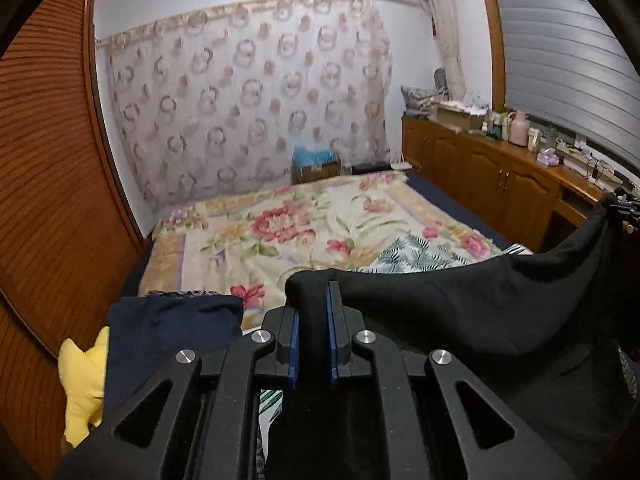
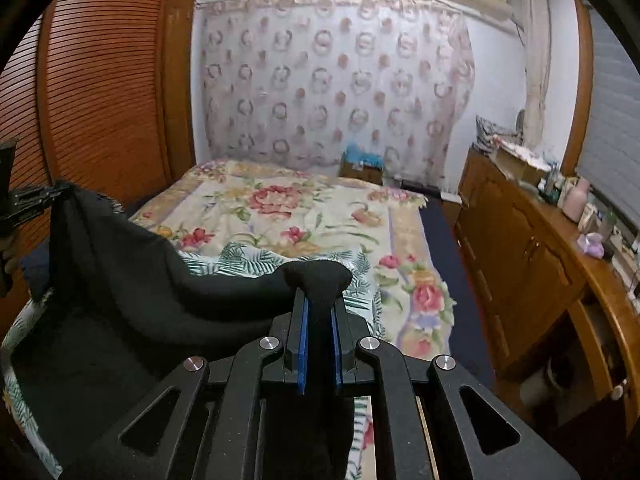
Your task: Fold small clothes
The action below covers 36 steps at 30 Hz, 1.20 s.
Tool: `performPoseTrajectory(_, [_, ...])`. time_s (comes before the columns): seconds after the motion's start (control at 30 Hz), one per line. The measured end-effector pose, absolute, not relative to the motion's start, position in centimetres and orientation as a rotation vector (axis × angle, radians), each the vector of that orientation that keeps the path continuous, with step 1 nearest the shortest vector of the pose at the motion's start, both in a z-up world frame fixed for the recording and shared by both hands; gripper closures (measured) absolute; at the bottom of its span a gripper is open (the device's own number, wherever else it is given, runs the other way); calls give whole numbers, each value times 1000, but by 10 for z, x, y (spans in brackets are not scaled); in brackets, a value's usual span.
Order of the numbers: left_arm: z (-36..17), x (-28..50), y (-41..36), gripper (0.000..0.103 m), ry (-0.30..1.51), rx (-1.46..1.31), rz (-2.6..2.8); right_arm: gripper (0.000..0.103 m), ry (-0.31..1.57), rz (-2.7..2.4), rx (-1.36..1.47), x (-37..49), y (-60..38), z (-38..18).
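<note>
A black garment (image 1: 480, 312) hangs stretched between my two grippers above the bed. My left gripper (image 1: 314, 320) is shut on one corner of it. My right gripper (image 2: 319, 320) is shut on the other corner of the black garment (image 2: 140, 280). The cloth sags between them. In the left wrist view the right gripper (image 1: 624, 204) shows at the far right edge; in the right wrist view the left gripper (image 2: 28, 200) shows at the far left. A palm-leaf print garment (image 2: 256, 260) lies on the bed under the black one.
The bed has a floral blanket (image 1: 280, 228). A dark navy garment (image 1: 172, 332) and a yellow cloth (image 1: 82, 376) lie at the near left. A wooden louvred wardrobe (image 1: 48, 180) stands left; a wooden cabinet (image 2: 532, 248) with bottles runs along the right.
</note>
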<state>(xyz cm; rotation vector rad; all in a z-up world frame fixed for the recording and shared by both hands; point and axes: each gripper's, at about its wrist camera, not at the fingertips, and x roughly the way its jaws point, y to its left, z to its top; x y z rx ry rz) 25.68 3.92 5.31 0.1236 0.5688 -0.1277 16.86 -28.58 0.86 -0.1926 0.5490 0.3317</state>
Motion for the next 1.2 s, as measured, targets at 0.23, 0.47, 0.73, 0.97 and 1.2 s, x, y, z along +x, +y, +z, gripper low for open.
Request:
performPoseTrajectory(0.23, [30, 290, 34, 91, 632, 131, -151, 94, 639, 303, -152, 229, -306, 31])
performPoseTrajectory(0.47, [15, 316, 31, 91, 674, 143, -170, 94, 675, 298, -140, 232, -306, 42])
performPoseTrajectory(0.73, [13, 295, 39, 35, 675, 120, -225, 58, 674, 306, -95, 224, -303, 29])
performPoseTrajectory(0.97, [-3, 247, 48, 27, 724, 145, -186, 39, 711, 318, -62, 188, -316, 14])
performPoseTrajectory(1.2, [-21, 219, 62, 32, 785, 99, -132, 39, 773, 340, -25, 146, -333, 13])
